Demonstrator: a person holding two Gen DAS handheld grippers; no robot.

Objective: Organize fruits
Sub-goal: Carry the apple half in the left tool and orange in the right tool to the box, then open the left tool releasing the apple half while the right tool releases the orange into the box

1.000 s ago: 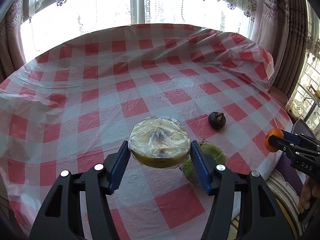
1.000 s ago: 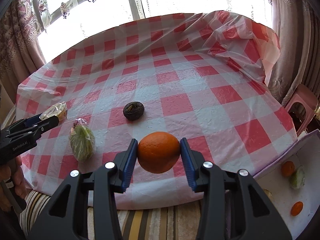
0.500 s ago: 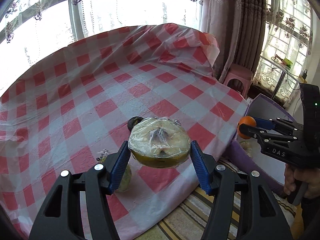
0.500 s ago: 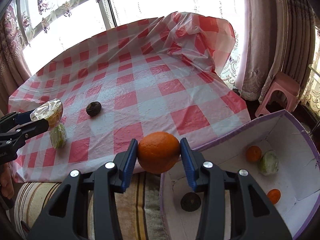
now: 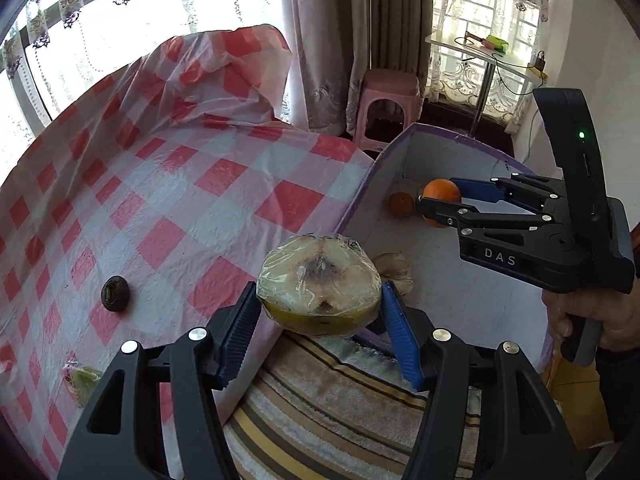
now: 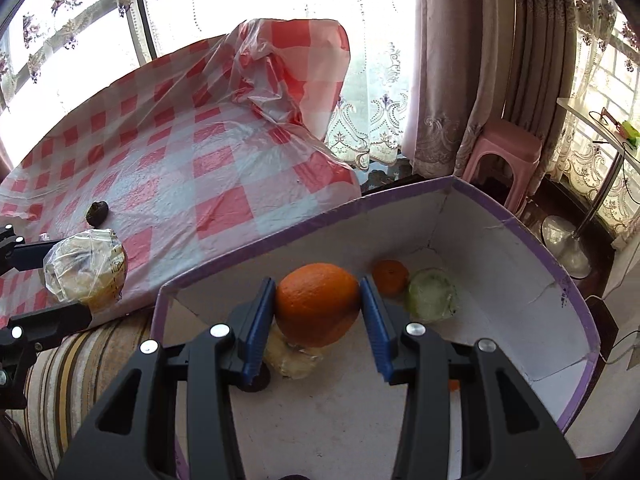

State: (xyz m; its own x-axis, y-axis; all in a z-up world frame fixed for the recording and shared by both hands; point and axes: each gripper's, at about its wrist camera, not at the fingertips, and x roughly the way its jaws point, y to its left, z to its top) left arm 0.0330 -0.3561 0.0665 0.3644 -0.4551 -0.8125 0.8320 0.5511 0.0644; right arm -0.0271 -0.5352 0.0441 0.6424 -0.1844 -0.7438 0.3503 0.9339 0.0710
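Orange and round, the big orange (image 6: pixel 317 304) sits squeezed between the blue pads (image 6: pixel 258 326) of my right tongs (image 6: pixel 318 322). I hold it up in the air over the box (image 6: pixel 520 232), which is white inside with a purple rim. My right tongs are pinched narrow on it.

Down in the box, a small orange (image 6: pixel 390 276) lies near the far wall. Just beside it is a green fruit in clear wrap (image 6: pixel 432 294). A pale wrapped fruit (image 6: pixel 294 358) lies in the box under my big orange. I can only see part of it.

My left tongs (image 5: pixel 320 320) grip a cut fruit half in plastic wrap (image 5: pixel 318 284). Its cut face points up and it is yellow underneath. These tongs are set wider, and both pads press on the fruit's sides. I hold it just outside the near corner of the box, above a striped cloth (image 5: pixel 340 392).

Beside the box is the table with a red and white checked cover (image 5: pixel 192 184). A dark wrinkly fruit (image 5: pixel 115 293) lies on it, well apart from the box. A green wrapped fruit (image 5: pixel 84 380) lies at the table's near edge.

Behind the box stands a pink stool (image 6: pixel 502 152) by the curtains (image 6: pixel 452 60).
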